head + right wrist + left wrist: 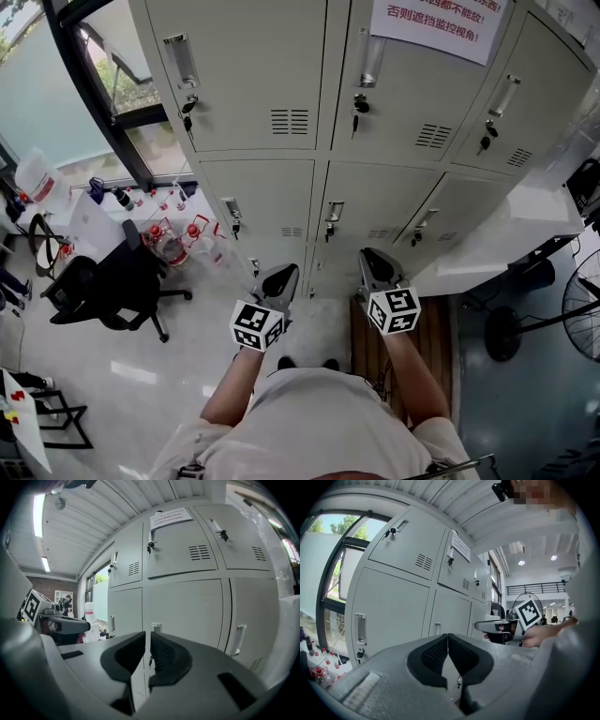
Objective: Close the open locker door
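Note:
A bank of pale grey lockers (258,202) stands in front of me, two rows showing in the head view. Every door I see lies flush with its frame, including the lower middle door (187,611) and the lower left door (393,616). My left gripper (284,274) hangs a short way in front of the lower row, and its pads meet at the tip (448,635) with nothing in them. My right gripper (373,257) is beside it at the same height; a narrow slit shows between its pads (147,633) and nothing is held.
A black office chair (112,286) and several bottles (173,239) are on the floor at the left by the window. A white table (506,234) juts out at the right, with a floor fan (581,305) beyond it. A paper notice (431,23) is stuck on an upper door.

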Tool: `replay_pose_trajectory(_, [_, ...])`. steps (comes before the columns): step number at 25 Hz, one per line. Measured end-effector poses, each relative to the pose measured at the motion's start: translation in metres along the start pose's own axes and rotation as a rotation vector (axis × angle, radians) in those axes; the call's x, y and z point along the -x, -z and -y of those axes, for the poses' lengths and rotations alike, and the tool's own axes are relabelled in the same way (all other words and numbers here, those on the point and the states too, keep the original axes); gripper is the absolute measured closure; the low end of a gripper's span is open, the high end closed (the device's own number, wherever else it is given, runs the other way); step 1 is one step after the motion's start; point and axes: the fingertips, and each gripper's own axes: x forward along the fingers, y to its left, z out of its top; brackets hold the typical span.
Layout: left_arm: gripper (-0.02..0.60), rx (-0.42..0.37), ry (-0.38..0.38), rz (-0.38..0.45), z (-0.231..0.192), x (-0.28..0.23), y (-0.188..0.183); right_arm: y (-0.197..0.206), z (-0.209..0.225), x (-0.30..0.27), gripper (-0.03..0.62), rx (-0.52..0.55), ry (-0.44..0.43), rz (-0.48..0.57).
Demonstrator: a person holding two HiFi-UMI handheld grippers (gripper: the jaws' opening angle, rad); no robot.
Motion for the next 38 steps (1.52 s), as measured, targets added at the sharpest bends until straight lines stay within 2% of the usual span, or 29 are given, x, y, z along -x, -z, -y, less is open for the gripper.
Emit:
replay_pose_trajectory(11, [0.566,0.005,-0.016,-0.006,0.007,0.003,0.002,0.011,0.000,0.016,0.589,0.002,-0.019,-0.001])
replay_pose_trajectory(21, [0.566,-0.005,-0.037,-0.010,0.004,0.005,-0.003,0.002,0.000,0.016,0.591,-0.006,-0.034,0.037])
replay_pose_trajectory(38, [0.566,0.010,-0.050,0.004,0.003,0.007,-0.005,0.003,0.002,0.014,0.591,-0.035,-0.037,0.035])
